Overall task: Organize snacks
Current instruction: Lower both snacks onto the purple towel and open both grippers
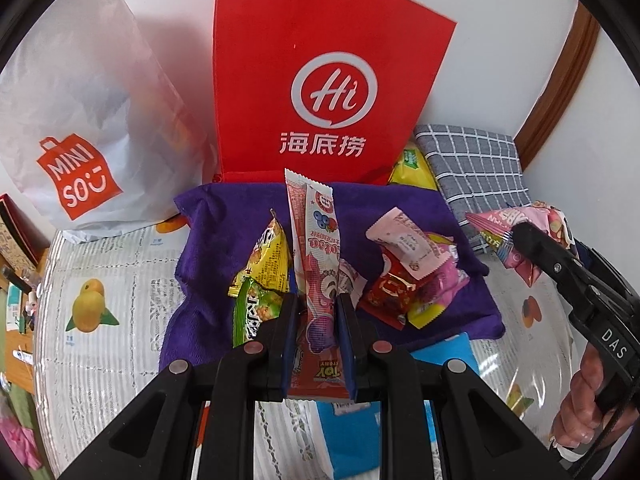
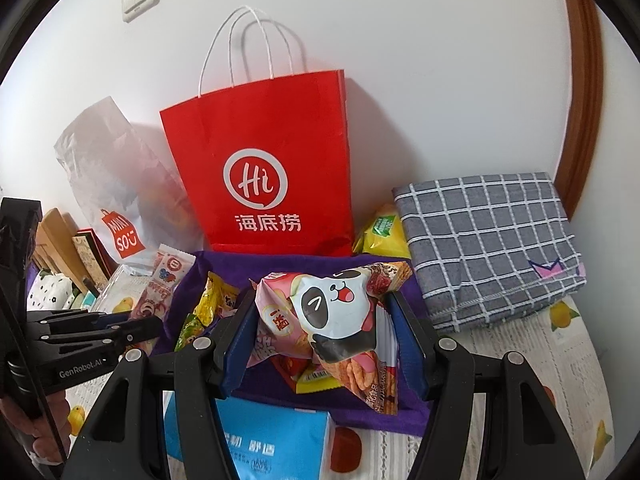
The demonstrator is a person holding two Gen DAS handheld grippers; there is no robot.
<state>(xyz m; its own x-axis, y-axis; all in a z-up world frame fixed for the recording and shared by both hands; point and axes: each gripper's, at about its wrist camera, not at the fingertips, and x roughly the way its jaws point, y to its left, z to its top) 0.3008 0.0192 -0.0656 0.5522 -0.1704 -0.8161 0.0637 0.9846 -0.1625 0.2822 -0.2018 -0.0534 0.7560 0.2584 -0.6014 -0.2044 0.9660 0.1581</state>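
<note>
- Left tool point(image 1: 318, 308) clenches a long pink snack stick point(image 1: 314, 248) upright between its pads.
- Right tool point(image 2: 324, 316) grips a crumpled panda snack bag point(image 2: 336, 312).
- Below both, loose snacks point(image 1: 404, 280) lie on a purple cloth point(image 1: 216, 232) on the table point(image 1: 100, 280).
- At twelve o'clock stands a red paper bag point(image 1: 320, 80); at ten o'clock, a white bag point(image 1: 80, 120); at two o'clock, a grey checked cloth point(image 2: 488, 248).

Reds, purples and checks in front of you

Your red paper bag point(image 2: 256, 168) bears a white logo; the cloth point(image 1: 224, 220) beneath the snacks is purple, the folded fabric point(image 2: 488, 240) grey with white checks (a pink motif at one corner), the panda packet point(image 2: 340, 316) pink, black and white.
</note>
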